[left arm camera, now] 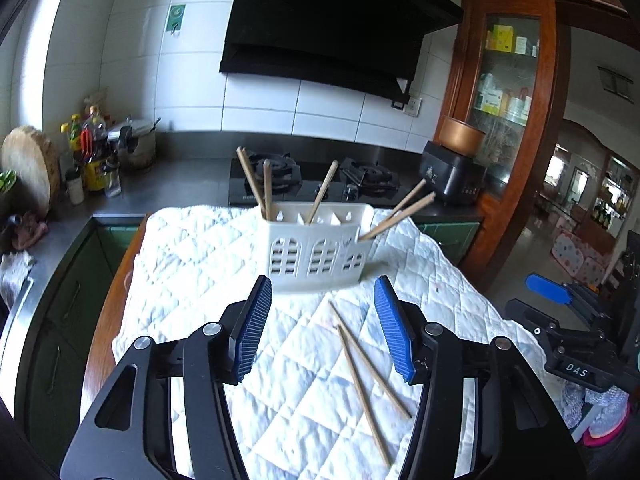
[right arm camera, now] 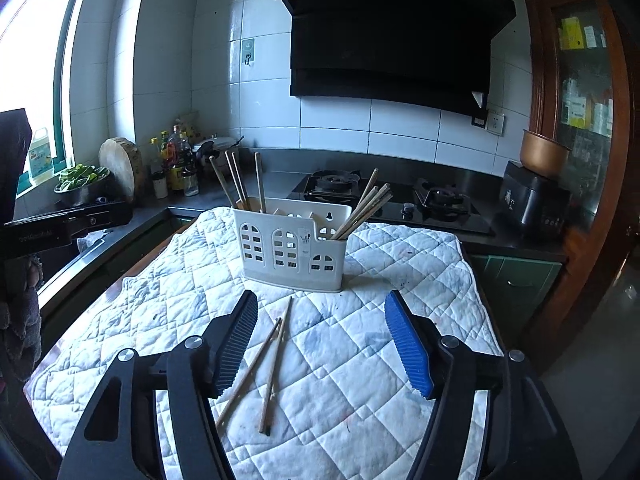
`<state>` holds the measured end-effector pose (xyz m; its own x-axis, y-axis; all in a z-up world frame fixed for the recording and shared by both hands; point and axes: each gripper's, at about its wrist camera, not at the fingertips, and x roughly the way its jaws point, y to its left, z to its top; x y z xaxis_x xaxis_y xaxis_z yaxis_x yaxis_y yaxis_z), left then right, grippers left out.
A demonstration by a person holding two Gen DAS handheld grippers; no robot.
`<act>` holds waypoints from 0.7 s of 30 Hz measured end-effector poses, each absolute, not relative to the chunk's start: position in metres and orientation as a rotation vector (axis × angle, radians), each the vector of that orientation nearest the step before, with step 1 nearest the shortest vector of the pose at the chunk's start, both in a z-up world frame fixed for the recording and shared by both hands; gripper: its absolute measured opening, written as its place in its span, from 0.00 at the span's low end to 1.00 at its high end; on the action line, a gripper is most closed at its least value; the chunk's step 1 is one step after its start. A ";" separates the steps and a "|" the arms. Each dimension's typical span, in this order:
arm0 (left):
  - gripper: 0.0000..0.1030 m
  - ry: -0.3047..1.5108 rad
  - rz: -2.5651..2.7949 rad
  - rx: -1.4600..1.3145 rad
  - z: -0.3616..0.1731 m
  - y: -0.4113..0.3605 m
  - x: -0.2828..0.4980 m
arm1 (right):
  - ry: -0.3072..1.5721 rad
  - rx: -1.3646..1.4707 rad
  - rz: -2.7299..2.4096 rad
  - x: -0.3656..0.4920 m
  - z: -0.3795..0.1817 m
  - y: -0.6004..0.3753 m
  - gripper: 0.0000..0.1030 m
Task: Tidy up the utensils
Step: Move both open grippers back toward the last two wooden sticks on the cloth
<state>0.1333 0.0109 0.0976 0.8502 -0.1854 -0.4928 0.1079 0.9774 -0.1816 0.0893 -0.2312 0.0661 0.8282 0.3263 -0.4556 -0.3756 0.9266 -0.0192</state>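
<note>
White quilted cloth (right arm camera: 400,280) covers the desk (left arm camera: 105,304), and a white plastic holder with little window-shaped holes (right arm camera: 292,252) stands upright on it. Brown wooden chopsticks stand inside the holder: some lean out of the left end (right arm camera: 240,180) and a bunch leans out of the right end (right arm camera: 366,210). Two loose wooden chopsticks (right arm camera: 272,372) lie flat on the cloth just in front of the holder, crossing each other a little. The left tongs (left arm camera: 322,328) are spread wide, holding nothing, and the two loose chopsticks show on the cloth between their blue pads. The right tongs (right arm camera: 320,344) are spread wide too and hold nothing. Behind the desk is a black gas stove (right arm camera: 392,200) under a black hood (right arm camera: 392,40).
</note>
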 end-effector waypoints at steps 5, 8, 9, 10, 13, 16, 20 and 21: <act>0.53 0.556 -0.136 -0.183 0.080 0.020 0.109 | 0.431 -0.117 0.347 0.059 0.056 -0.233 0.69; 0.53 0.568 -0.120 -0.198 0.070 0.024 0.098 | 0.417 -0.115 0.336 0.042 0.049 -0.235 0.73; 0.53 0.574 -0.116 -0.208 0.067 0.026 0.094 | 0.418 -0.118 0.334 0.038 0.047 -0.235 0.73; 0.53 0.580 -0.112 -0.218 0.065 0.027 0.092 | 0.415 -0.119 0.332 0.033 0.045 -0.235 0.74; 0.53 0.592 -0.100 -0.229 0.058 0.029 0.082 | 0.402 -0.130 0.308 0.021 0.037 -0.234 0.78; 0.54 0.599 -0.087 -0.226 0.053 0.028 0.071 | 0.397 -0.125 0.304 0.009 0.029 -0.233 0.80; 0.57 0.601 -0.075 -0.220 0.050 0.026 0.055 | 0.373 -0.123 0.283 -0.007 0.023 -0.231 0.86; 0.57 0.600 -0.070 -0.212 0.050 0.025 0.052 | 0.362 -0.127 0.272 -0.012 0.023 -0.231 0.88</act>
